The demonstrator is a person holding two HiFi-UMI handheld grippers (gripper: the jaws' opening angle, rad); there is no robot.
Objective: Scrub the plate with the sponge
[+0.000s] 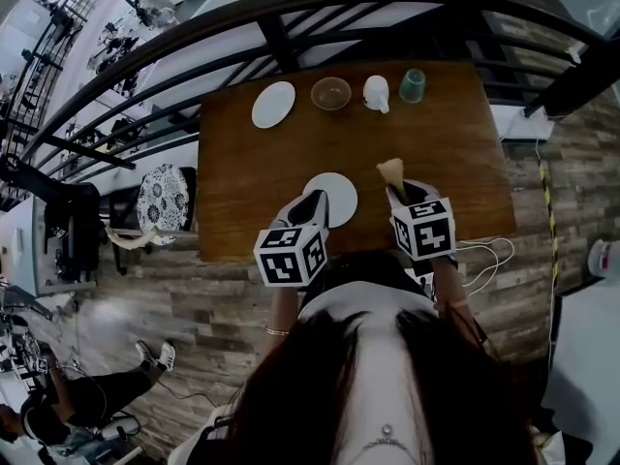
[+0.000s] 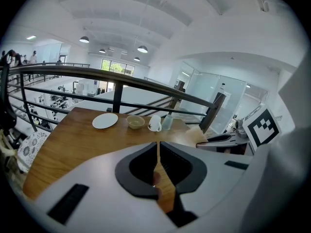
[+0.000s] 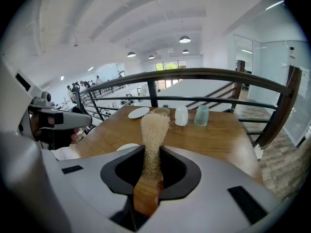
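Observation:
A small white plate (image 1: pixel 339 198) (image 3: pixel 127 146) lies on the wooden table (image 1: pixel 242 163) near its front edge. My left gripper (image 1: pixel 317 201) (image 2: pixel 158 148) has its tips at the plate's left rim. Its jaws are closed to a thin pale slit, and I cannot make out whether the rim is pinched. My right gripper (image 1: pixel 399 190) (image 3: pixel 152 152) is shut on a tan fibrous loofah sponge (image 1: pixel 391 170) (image 3: pixel 154 125). The sponge sticks up and forward out of the jaws, just right of the plate and apart from it.
Along the table's far edge stand a second white plate (image 1: pixel 273 104) (image 2: pixel 105 121), a bowl (image 1: pixel 331 93), a white mug (image 1: pixel 376 93) and a green glass (image 1: pixel 413 85). A dark metal railing (image 1: pixel 291 8) runs behind the table. A patterned chair (image 1: pixel 162 200) stands at the left.

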